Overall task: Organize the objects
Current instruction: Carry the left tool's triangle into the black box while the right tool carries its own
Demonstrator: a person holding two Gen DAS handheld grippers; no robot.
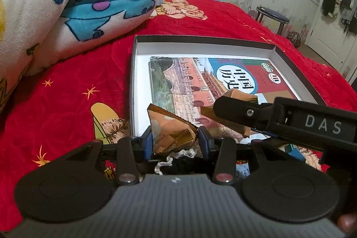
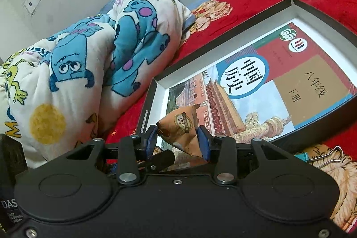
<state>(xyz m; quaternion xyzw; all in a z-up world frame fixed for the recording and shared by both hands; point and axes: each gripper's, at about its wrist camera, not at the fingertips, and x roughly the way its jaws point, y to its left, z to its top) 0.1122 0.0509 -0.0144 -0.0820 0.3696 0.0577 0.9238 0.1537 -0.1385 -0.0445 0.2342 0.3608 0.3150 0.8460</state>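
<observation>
My left gripper is shut on a brown snack packet over the near edge of a shallow box with a dark rim and white inside. A history textbook lies flat in the box. From the right, my right gripper reaches in, holding a second brown packet just above the book. In the right wrist view, the right gripper pinches that packet between its blue pads over the box's near corner and the textbook.
The box sits on a red bedspread. A rolled cartoon blanket lies to its left. A binder clip rests on the bed near the box. A stool and a door hung with clothes stand beyond the bed.
</observation>
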